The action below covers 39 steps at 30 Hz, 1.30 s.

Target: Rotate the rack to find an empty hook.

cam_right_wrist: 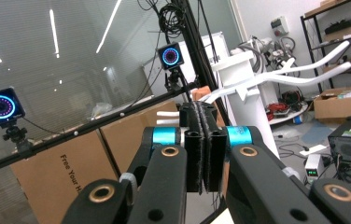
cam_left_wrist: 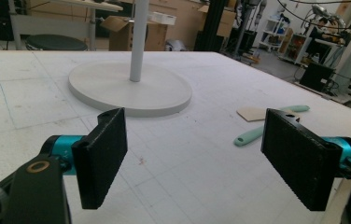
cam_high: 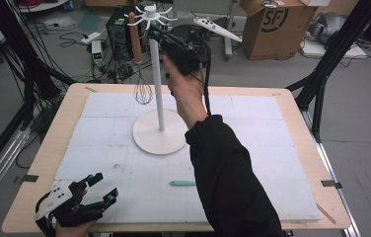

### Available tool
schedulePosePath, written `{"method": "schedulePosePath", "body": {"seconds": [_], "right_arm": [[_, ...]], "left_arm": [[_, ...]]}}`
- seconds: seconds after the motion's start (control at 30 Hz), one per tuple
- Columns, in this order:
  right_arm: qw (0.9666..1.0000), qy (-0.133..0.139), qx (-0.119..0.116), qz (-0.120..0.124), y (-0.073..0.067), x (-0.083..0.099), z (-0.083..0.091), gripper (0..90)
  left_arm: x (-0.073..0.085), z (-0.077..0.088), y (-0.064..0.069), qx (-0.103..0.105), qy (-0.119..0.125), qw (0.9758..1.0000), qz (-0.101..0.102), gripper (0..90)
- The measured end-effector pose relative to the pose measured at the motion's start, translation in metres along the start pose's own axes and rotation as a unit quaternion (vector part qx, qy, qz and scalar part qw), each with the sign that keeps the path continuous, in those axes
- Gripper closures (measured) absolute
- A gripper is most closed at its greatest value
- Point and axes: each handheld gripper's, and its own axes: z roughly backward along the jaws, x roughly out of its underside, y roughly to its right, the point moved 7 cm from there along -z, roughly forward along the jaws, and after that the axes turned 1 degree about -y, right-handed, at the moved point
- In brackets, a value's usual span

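The right gripper (cam_high: 160, 37) is up at the top of the white rack (cam_high: 159, 138), right beside the ring of hooks (cam_high: 150, 15), and in its own view the jaws are pressed flat together with no handle between them. A whisk (cam_high: 142, 89) with a wooden handle hangs from one hook on the far left side, so I'd say that one is done. Down on the desk (cam_high: 50, 148) lies a mint-green utensil (cam_high: 182, 183), flat on the white mat, in front of the rack's base and well apart from it; in the left gripper view it lies to the right, with a flat tan piece (cam_left_wrist: 253, 113) next to it. That one looks to be what's left to hang. The left gripper (cam_high: 99, 190) waits at the near left corner, jaws wide open and holding nothing, pointed across the mat toward the base. So: one hung, at least one to go, by my reckoning.
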Motion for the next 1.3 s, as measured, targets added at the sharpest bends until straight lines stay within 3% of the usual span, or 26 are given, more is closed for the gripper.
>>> {"method": "schedulePosePath", "body": {"seconds": [0.13,0.3,0.47,0.6,0.9,1.3], "right_arm": [[0.9999,0.001,0.007,0.008,0.003,0.005,0.005,89.6],[0.9996,0.001,0.029,0.005,0.016,0.009,0.011,89.5],[0.9981,0.020,0.057,-0.006,0.030,0.000,0.017,89.5],[0.9974,0.033,0.061,-0.022,0.034,-0.008,0.020,89.5],[0.9985,0.031,0.044,-0.007,0.017,-0.014,0.014,89.5],[0.9996,0.013,0.022,0.007,-0.002,-0.007,0.005,89.5]], "left_arm": [[0.000,0.000,0.001,0.000,0.001,1.0000,-0.001,23.2],[-0.001,0.003,0.001,0.000,0.002,1.0000,-0.004,23.2],[-0.001,0.003,0.002,-0.001,0.003,1.0000,-0.003,23.2],[-0.001,0.002,0.002,0.001,0.001,1.0000,-0.005,23.2],[-0.001,0.003,0.001,0.000,0.004,1.0000,-0.001,23.2],[-0.001,0.003,0.002,0.001,0.004,1.0000,-0.003,23.2]]}}
